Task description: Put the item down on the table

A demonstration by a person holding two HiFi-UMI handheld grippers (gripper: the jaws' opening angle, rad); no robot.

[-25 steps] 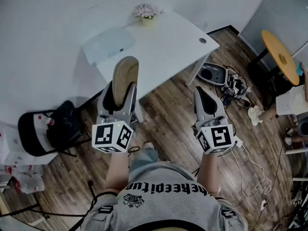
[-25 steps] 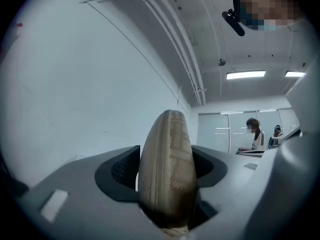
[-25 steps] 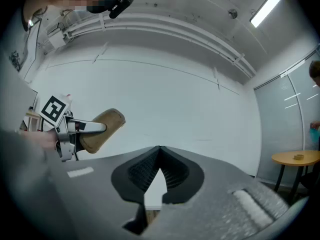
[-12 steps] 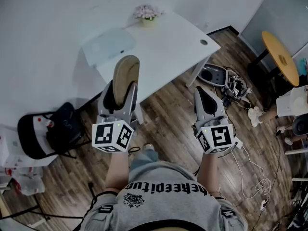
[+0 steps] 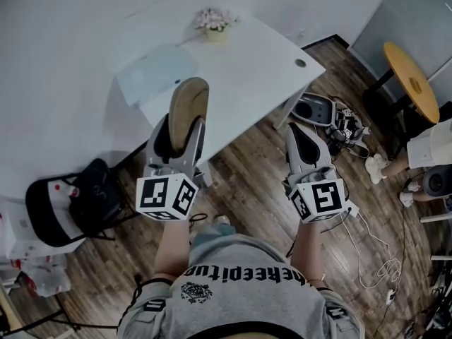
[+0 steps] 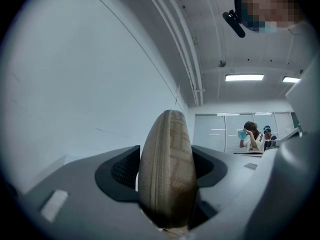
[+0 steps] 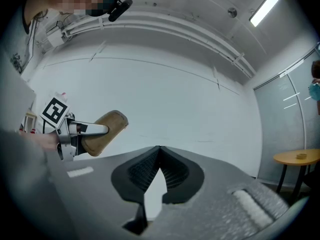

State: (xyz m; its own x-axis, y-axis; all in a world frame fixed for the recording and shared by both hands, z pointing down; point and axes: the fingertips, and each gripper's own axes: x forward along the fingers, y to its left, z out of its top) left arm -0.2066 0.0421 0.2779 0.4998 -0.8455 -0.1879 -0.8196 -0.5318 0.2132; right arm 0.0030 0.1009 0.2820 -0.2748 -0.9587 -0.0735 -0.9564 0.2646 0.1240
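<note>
In the head view, your left gripper [image 5: 185, 134] holds a tan oval pouch [image 5: 188, 106] on edge, its fingers [image 5: 164, 143] clamped on the lower half. The pouch sticks out ahead of the fingertips and, from this angle, overlaps the near edge of the white counter [image 5: 254, 55]; it is held in the air, not lying on it. On the counter sit a pale blue sheet [image 5: 157, 73] and a small pot of flowers [image 5: 215, 23] at the far edge. Your right gripper [image 5: 298, 134] is over the wooden floor [image 5: 247, 175], beside the counter's near corner, its fingers together and carrying nothing.

In the left gripper view, the pouch [image 6: 167, 169] stands upright between the two fingers [image 6: 122, 170], pressed from both sides, its zip seam facing the camera. Behind it are a plain white wall and, far off, two people [image 6: 254, 136].

In the right gripper view, the fingers [image 7: 137, 173] meet at their tips with nothing between them. At the left, the left gripper [image 7: 75, 131] shows with the pouch [image 7: 107, 126] angled up out of it. A round wooden table [image 7: 299, 156] stands at the right.
</note>
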